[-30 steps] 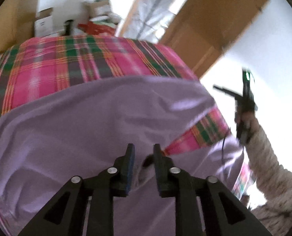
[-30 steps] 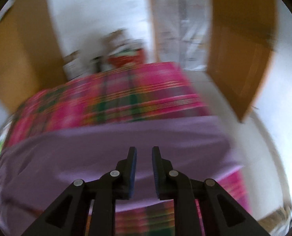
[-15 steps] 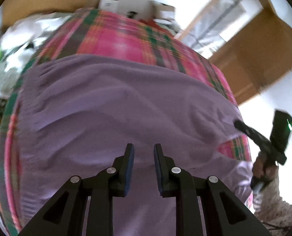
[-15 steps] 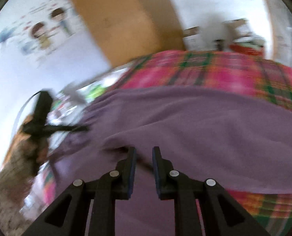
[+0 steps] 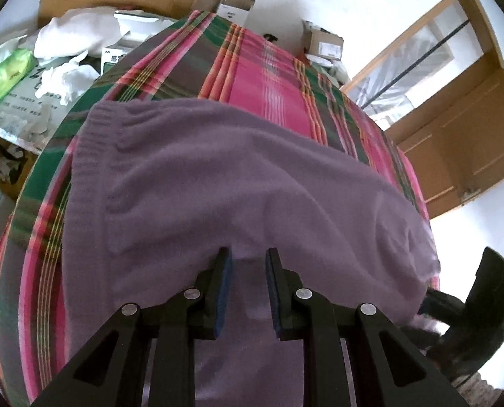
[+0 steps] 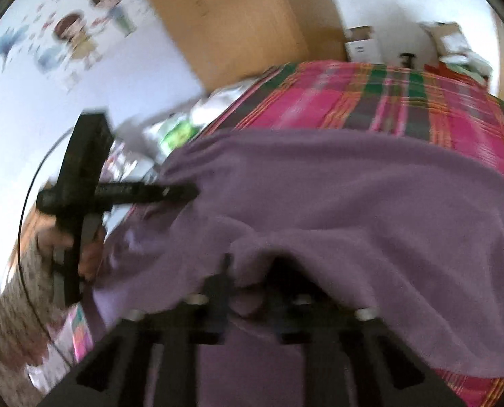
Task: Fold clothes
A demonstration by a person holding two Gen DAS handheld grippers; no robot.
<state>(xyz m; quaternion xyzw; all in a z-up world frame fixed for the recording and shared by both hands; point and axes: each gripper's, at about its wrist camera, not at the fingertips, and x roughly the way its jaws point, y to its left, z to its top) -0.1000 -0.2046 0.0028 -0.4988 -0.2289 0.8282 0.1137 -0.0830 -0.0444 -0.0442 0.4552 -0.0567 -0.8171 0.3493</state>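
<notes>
A purple knitted sweater (image 5: 238, 183) lies spread across a pink and green plaid bed cover (image 5: 265, 64); it also shows in the right wrist view (image 6: 353, 196). My left gripper (image 5: 248, 264) is open, its fingers resting on the sweater's near part with fabric between them. My right gripper (image 6: 252, 271) is blurred and a raised fold of the sweater drapes over its fingertips; its jaws look open. The right gripper also shows at the lower right of the left wrist view (image 5: 468, 308), at the sweater's edge. The left gripper shows in the right wrist view (image 6: 123, 193), at the sweater's left edge.
Left of the bed are white cloths, bags and a green tissue pack (image 5: 7, 71). Cardboard boxes (image 5: 323, 42) stand beyond the bed's far end. A wooden door (image 5: 462, 142) is on the right and a wooden panel (image 6: 238, 23) behind.
Both grippers have come down onto the sweater's near part. The left view swung left and closer; the right gripper now has a sweater fold over its fingertips.
</notes>
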